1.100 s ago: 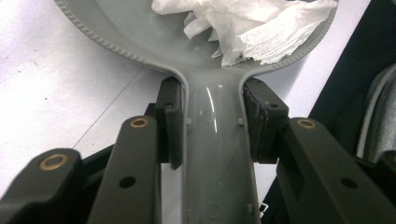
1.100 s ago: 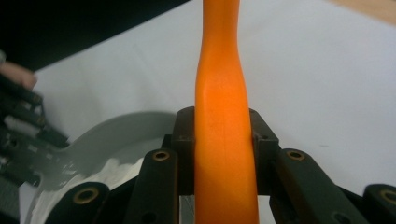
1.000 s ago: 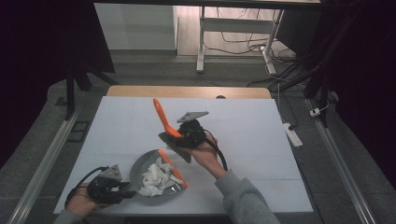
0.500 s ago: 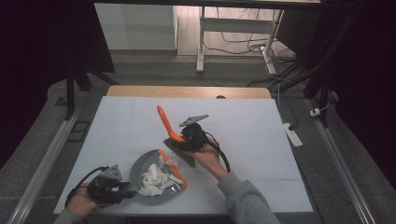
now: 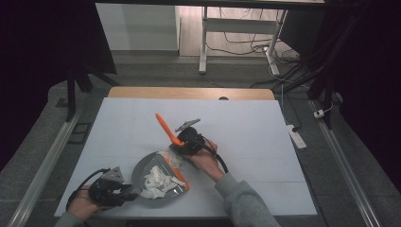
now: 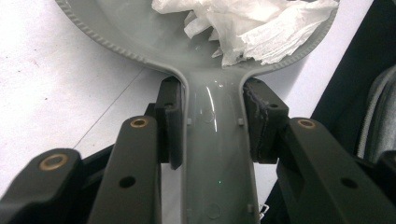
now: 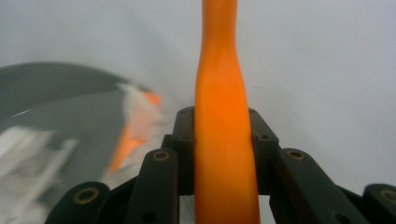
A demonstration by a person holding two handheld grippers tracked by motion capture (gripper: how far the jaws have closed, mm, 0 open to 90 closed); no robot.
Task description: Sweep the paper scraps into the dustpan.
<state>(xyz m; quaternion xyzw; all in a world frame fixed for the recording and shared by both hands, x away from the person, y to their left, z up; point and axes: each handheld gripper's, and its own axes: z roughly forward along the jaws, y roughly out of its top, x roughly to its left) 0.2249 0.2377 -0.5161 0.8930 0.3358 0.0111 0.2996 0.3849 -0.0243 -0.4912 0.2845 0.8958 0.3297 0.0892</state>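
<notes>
A grey dustpan with an orange front lip lies on the white table near its front edge. Crumpled white paper sits in it. My left gripper is shut on the dustpan's handle, with both pads pressing its sides; the paper lies just beyond in the pan. My right gripper is shut on the orange handle of a brush, which slants up and away. In the right gripper view the orange handle runs up between the jaws, with the dustpan blurred at the left.
The white table top stretches wide to the right and behind the tools. A wooden strip edges the far side. A power strip lies off the table's right edge, and metal rails run along both sides.
My right gripper has come down and nearer with the orange brush, toward the dustpan's far rim. The left gripper and dustpan have stayed put.
</notes>
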